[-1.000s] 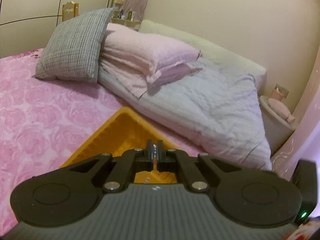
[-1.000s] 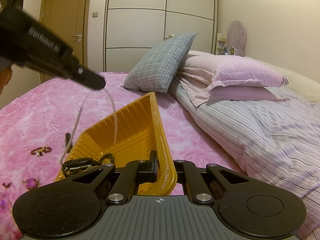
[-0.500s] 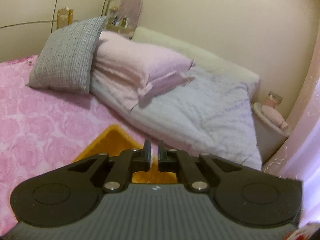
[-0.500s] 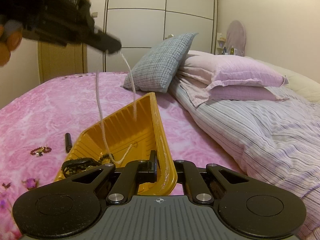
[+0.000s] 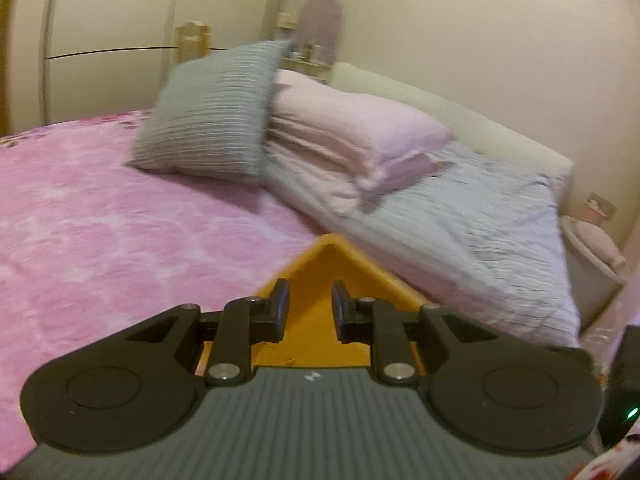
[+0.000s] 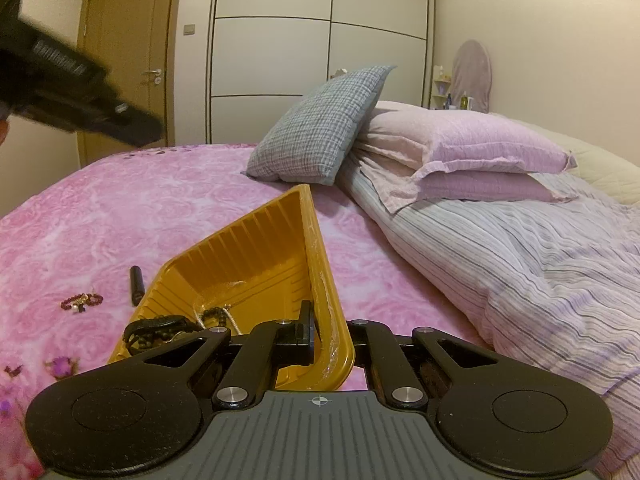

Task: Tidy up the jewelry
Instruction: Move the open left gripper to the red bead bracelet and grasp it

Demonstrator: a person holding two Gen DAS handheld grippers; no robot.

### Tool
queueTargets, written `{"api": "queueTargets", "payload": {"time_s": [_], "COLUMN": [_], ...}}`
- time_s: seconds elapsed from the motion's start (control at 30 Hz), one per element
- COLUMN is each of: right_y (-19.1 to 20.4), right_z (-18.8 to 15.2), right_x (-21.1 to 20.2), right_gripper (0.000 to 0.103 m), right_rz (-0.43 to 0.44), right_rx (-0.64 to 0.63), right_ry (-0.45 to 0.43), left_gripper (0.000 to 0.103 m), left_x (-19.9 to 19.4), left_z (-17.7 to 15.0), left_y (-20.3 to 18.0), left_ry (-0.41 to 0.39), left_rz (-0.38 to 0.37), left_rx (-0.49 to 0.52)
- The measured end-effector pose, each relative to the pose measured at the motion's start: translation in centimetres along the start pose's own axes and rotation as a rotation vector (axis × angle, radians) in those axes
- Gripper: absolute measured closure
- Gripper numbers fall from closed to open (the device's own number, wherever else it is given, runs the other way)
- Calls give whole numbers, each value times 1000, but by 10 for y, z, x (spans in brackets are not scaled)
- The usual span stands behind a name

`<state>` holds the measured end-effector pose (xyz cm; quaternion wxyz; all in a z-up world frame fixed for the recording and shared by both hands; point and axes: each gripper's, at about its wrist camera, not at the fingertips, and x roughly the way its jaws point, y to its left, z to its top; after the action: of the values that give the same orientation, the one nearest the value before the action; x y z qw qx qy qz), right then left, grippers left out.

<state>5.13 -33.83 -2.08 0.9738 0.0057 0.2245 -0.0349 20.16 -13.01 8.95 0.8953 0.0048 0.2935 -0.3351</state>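
On the pink bedspread, left of the yellow tray (image 6: 256,252), a red bead bracelet (image 6: 82,301) is lying loose w/ long axis running left-right. Left gripper (image 5: 307,312) is hovering above, jaws apart & empty, nearer it. Right gripper (image 6: 328,336) is pinching the tray's edge.

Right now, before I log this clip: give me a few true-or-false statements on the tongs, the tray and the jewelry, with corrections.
1. The right tongs grip the yellow tray by its rim. True.
2. The left tongs are clamped on a chain. False: they are open with nothing between them.
3. A dark red bead bracelet lies on the pink bedspread, outside the tray. True.
4. The tray holds nothing. False: a pale chain and dark beads lie in its near end.
5. A small black tube stands upright inside the tray. False: it lies on the bedspread beside the tray.
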Motion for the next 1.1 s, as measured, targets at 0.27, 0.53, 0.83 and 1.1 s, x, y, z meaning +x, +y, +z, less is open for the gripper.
{"api": "queueTargets", "payload": {"time_s": [0.27, 0.53, 0.83, 1.1], "right_y": [0, 1, 1, 0], "right_z": [0, 0, 0, 0], "right_x": [0, -1, -1, -2], "right_gripper": [97, 97, 97, 97], "right_rz": [-2, -2, -7, -8], "right_rx": [0, -1, -3, -1], "right_ry": [1, 1, 2, 3], "left_gripper": [75, 75, 75, 75], "left_x": [-24, -37, -12, 18], "left_z": [-33, -69, -121, -143], "left_y": [84, 128, 114, 104], "left_ry": [13, 35, 115, 150], "left_rz": [221, 350, 333, 305], "left_rx": [-114, -175, -89, -38]}}
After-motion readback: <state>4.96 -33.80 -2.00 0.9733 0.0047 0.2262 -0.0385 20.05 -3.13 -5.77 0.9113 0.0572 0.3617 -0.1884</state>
